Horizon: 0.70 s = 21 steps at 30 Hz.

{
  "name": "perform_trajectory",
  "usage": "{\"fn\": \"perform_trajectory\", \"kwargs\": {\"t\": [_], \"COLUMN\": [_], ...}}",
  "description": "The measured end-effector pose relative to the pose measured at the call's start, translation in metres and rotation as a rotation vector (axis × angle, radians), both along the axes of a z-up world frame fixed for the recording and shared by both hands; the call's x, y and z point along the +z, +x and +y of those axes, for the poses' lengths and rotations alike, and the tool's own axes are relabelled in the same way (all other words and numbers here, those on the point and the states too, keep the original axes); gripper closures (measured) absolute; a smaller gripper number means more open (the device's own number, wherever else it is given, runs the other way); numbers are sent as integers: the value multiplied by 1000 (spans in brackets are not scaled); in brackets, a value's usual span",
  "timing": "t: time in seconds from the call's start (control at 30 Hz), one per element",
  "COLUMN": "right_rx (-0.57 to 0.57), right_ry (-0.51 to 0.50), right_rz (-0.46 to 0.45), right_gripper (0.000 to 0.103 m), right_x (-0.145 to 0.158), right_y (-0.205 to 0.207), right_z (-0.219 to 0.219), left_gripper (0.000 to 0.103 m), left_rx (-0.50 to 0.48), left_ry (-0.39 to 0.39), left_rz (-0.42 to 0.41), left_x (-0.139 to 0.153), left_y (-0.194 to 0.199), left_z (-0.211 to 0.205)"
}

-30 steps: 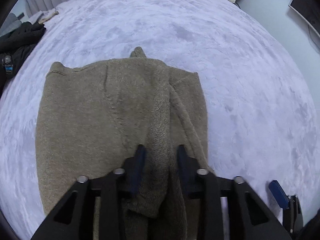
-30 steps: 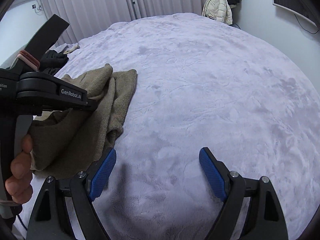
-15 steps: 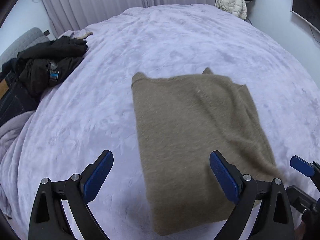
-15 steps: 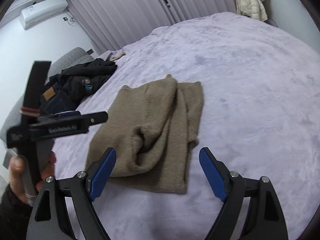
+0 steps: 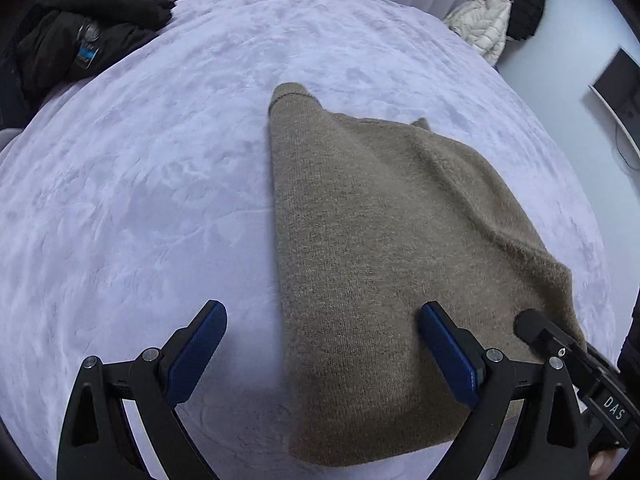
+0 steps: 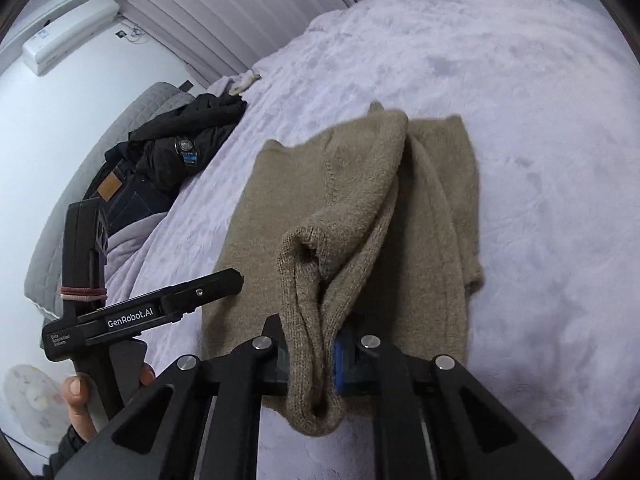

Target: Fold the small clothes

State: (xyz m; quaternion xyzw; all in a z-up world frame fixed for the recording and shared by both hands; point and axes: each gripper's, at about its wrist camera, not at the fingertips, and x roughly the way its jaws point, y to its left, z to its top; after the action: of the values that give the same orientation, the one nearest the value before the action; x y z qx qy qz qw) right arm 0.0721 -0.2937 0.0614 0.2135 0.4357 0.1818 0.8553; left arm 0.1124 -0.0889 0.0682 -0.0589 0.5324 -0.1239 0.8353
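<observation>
Left wrist view: left tool (image 5: 322,354) w/ jaws wide apart, nothing between; brown sweater (image 5: 384,264) lies flat on the bed (image 5: 140,200), its left edge running between the fingers, right finger over the knit. Right wrist view: right tool (image 6: 311,354) closing, clamped on a bunched cuff of the sweater, lifted off the rest. Knit looks soft, light, floppy; probably best gripped at hems/corners.

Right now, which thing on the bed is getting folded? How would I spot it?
Find the big lilac fuzzy bedspread. In its middle lies a tan knitted sweater, partly folded, with its sleeve cuff pinched in the right gripper. The only other clothes there are a black jacket and jeans heaped at the bed's edge, so the tan colour gives it away.
</observation>
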Motion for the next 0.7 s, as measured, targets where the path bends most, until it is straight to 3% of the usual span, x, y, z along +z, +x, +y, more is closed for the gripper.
{"fn": "perform_trajectory", "kwargs": {"t": [0.07, 0.13, 0.23, 0.33, 0.4, 0.47, 0.5, 0.53, 0.57, 0.6, 0.63, 0.67, 0.7], "right_rx": [-30, -45, -17, -26, -29, -42, -51, -59, -63, -54, -35, -35, -48], "right_ry": [-5, -6, -53, 9, 8, -8, -7, -6, -13, -44, -120, -226, -294], "right_rz": [-40, -15, 108, 119, 72, 23, 8, 0, -4, 1, 27, 59, 68], "right_gripper": [90, 90, 87, 78, 51, 31, 30, 30, 37, 65, 79, 85, 85], "right_x": [12, 5, -27, -29, -17, -5, -1, 1, 1, -1, -6, -13, -17], "right_y": [-13, -13, 0, 6, 9, 14, 19, 23, 29, 34, 40, 46, 49], "right_z": [-10, -19, -20, -30, -32, -34, -35, -36, -37, -35, -31, -26, -25], "left_gripper": [5, 5, 0, 0, 0, 0, 0, 0, 0, 0, 0, 0, 0], "left_rx": [-59, -75, -74, -48, -28, -5, -5, -10, -20, -30, -41, -42, -34], "left_ry": [39, 101, 42, -10, 1, 26, 28, 34, 56, 74, 76, 46, 20], "left_rz": [-26, -13, 83, 81, 48, 21, 18, 19, 23, 26, 33, 45, 57], "left_x": [0, -15, -39, -34, -26, -19, -19, -20, -25, -30, -37, -40, -40], "left_y": [-2, 2, 8, 6, 4, 7, 10, 11, 12, 12, 12, 12, 15], "left_z": [-18, -34, -34, -23, -18, -14, -13, -14, -17, -20, -21, -15, -14]}}
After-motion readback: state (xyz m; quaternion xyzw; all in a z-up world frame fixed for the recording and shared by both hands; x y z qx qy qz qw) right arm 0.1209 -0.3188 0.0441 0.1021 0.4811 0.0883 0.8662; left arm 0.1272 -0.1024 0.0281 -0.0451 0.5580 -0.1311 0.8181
